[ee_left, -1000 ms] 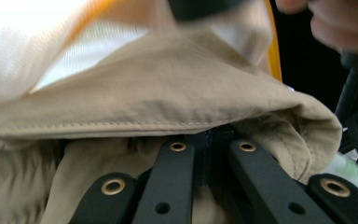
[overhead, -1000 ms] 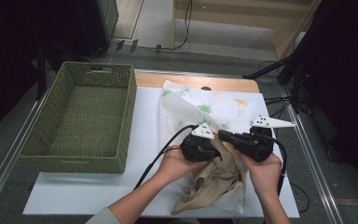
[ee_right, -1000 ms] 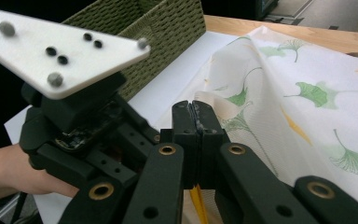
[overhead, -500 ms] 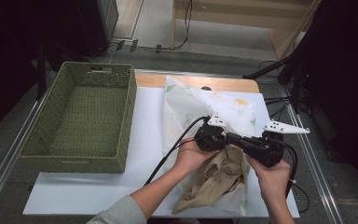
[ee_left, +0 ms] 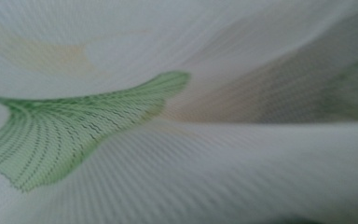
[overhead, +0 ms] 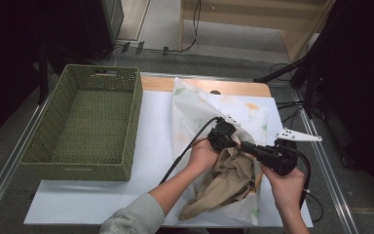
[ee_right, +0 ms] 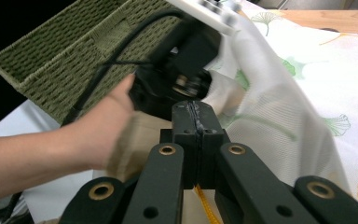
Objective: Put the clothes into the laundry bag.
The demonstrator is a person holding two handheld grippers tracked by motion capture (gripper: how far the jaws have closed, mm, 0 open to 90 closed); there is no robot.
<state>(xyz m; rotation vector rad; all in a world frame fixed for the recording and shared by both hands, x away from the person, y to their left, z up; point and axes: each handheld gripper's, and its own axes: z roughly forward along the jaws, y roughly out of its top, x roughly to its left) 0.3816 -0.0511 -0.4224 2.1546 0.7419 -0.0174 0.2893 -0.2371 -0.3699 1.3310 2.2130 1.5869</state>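
Observation:
A white cloth with a green and yellow leaf print [overhead: 246, 109] lies on the right half of the table. Its near part drapes over my left gripper [overhead: 222, 135], whose jaws are hidden under it. The left gripper view has the cloth's weave and a green leaf [ee_left: 74, 126] right at the lens. A crumpled tan cloth [overhead: 226, 180] lies below both hands. My right gripper [overhead: 244, 145] points left at the left gripper [ee_right: 182, 70]. Its jaws [ee_right: 195, 116] are pressed together with nothing visible between them, above the tan cloth [ee_right: 140, 135].
A green woven basket [overhead: 53, 146] stands empty on the left of the table. A white sheet [overhead: 156, 126] covers the tabletop under the cloths. Cables trail from both grippers toward the front and right edges. The wooden table edge [overhead: 209, 86] shows at the back.
Both hands have shifted a little to the right. The white cloth's left part has risen from a flat fold into a tent that drapes over the left gripper.

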